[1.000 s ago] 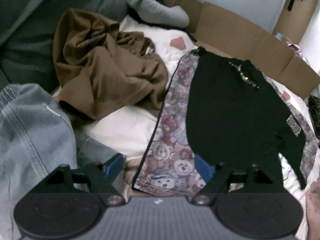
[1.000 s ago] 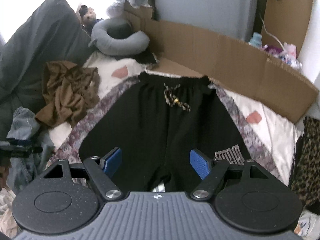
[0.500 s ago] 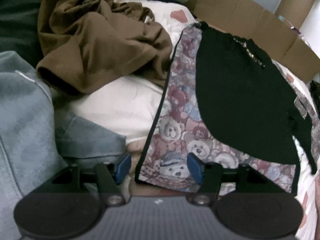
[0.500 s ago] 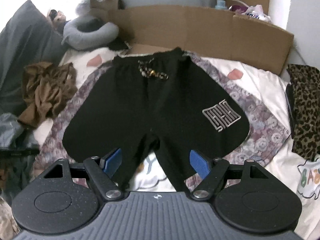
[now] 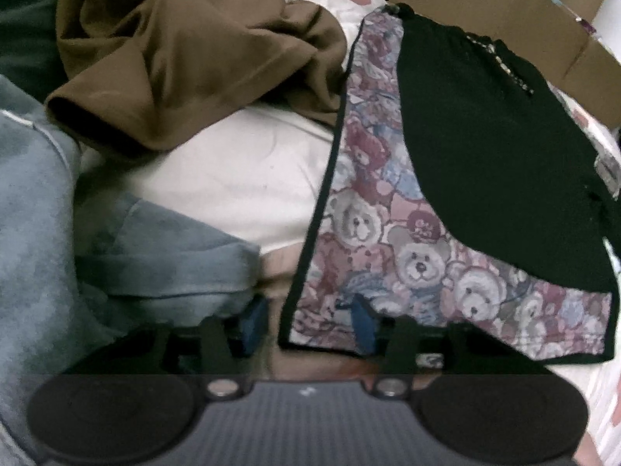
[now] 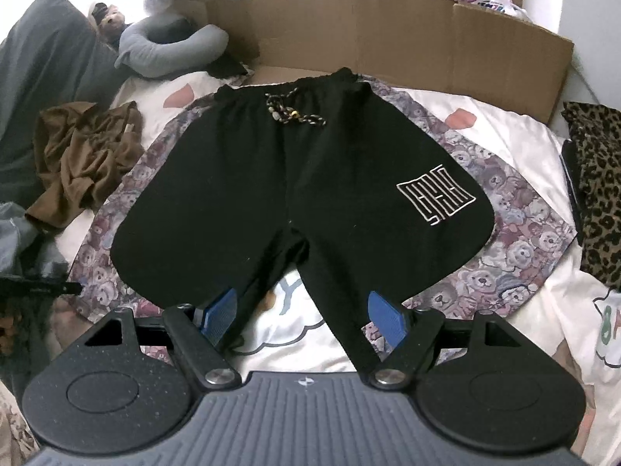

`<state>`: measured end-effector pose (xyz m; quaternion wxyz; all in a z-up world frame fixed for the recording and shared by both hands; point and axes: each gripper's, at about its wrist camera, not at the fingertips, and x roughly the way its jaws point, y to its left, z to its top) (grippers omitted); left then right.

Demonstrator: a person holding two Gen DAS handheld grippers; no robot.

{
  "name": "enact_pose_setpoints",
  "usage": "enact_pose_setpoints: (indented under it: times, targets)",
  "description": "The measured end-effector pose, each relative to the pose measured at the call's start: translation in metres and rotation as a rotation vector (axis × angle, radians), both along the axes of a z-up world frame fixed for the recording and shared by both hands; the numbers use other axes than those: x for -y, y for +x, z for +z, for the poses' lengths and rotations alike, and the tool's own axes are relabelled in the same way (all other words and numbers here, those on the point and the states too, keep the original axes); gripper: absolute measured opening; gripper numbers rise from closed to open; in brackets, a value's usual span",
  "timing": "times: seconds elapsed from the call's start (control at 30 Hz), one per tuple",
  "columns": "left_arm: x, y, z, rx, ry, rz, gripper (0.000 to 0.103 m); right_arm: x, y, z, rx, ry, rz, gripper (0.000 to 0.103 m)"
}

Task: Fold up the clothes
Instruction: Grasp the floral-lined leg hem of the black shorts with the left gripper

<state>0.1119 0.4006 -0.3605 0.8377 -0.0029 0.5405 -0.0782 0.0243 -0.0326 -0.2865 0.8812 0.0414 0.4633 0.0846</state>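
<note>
Black shorts with a white logo and a drawstring lie spread flat on a teddy-bear print mat on the bed. My right gripper hovers open at the leg hems. The right leg runs down between its blue pads and the crotch gap lies in the middle. In the left wrist view the shorts lie at the right on the mat. My left gripper is low over the mat's near-left corner. Its jaws are closing with that corner between them, and a gap still shows.
A crumpled brown garment and blue denim lie left of the mat. A cardboard wall lines the back, with a grey neck pillow at far left. Leopard-print fabric lies at the right edge.
Both grippers have sunk toward the bed. The left jaws have narrowed around the mat's corner. The right gripper has rolled to face the shorts squarely and stays wide.
</note>
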Motion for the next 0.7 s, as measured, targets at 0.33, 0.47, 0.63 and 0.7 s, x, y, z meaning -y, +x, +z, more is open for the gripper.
enact_pose_setpoints:
  times: [0.33,0.47,0.63,0.7]
  targets:
    - [-0.004,-0.001,0.007,-0.026,0.044,-0.035,0.026,-0.002,-0.005,-0.003,0.003,0.000,0.017,0.080]
    - [-0.003,0.004,0.003,-0.034,0.038,-0.021,0.027,-0.003,-0.005,-0.007,-0.008,0.007,0.008,0.080]
    - [-0.002,0.009,0.005,-0.048,0.025,-0.007,0.013,-0.004,-0.004,-0.010,-0.015,0.012,0.007,0.080]
    - [0.001,0.010,0.007,-0.050,0.031,-0.006,0.010,-0.004,-0.003,-0.010,-0.014,0.016,0.001,0.080]
